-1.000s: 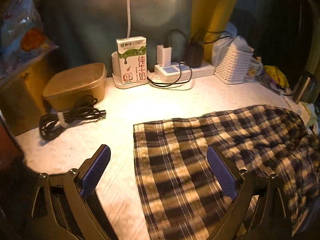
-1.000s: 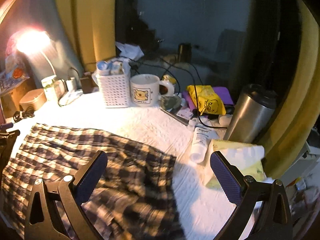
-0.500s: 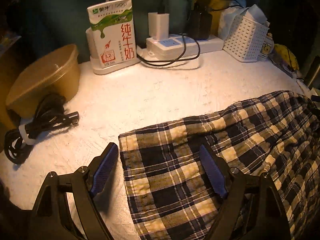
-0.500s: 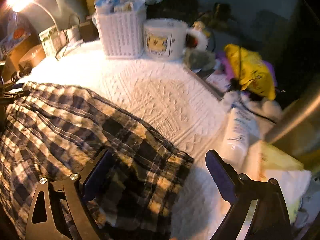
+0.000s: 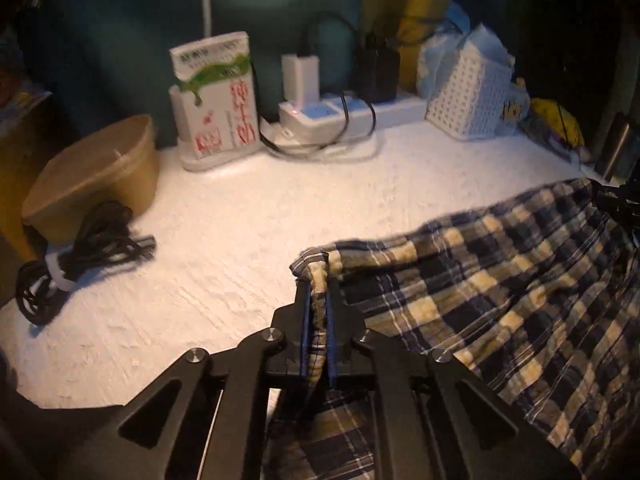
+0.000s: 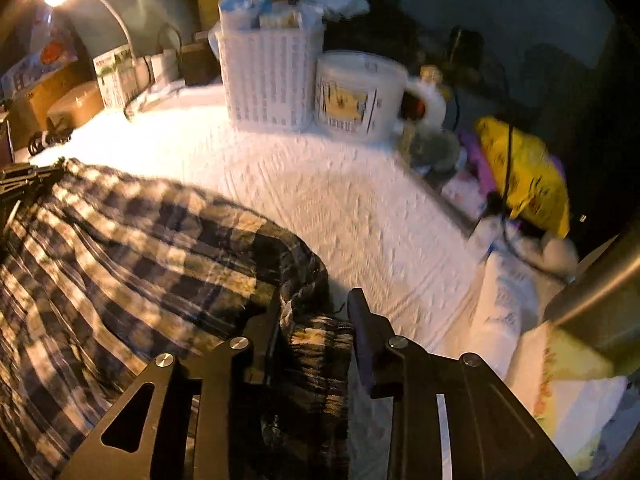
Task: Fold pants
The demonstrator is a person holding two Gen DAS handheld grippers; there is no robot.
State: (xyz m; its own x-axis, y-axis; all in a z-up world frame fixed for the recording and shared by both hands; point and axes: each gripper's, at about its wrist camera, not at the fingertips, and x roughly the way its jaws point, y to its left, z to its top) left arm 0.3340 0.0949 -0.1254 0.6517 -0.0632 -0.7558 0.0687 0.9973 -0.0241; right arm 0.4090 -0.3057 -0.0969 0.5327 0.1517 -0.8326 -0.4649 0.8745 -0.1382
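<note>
Two grippers now engage the plaid pants [image 5: 480,300], which lie spread across the white textured table cover [image 5: 240,220]. Half a second ago both sets of fingers stood wide apart, straddling the cloth edges. The left gripper [image 5: 316,300] has since closed: its jaws are pressed together on the near left corner of the fabric, and a small peak of cloth stands up just above the fingertips. The right gripper [image 6: 316,312] has narrowed on the bunched cloth at the opposite end; fabric fills the space between the fingers, but a visible gap remains beside the right finger, so full clamping on that side cannot be confirmed.

Both frames show motion blur, which is consistent with movement in progress. Judgement: the grasp step is complete on the left and nearly complete on the right. The next step is likely a lift and carry of both ends to make the first fold. The coiled black cable [image 5: 80,248] and milk carton [image 5: 216,100] stand well apart from the pants
</note>
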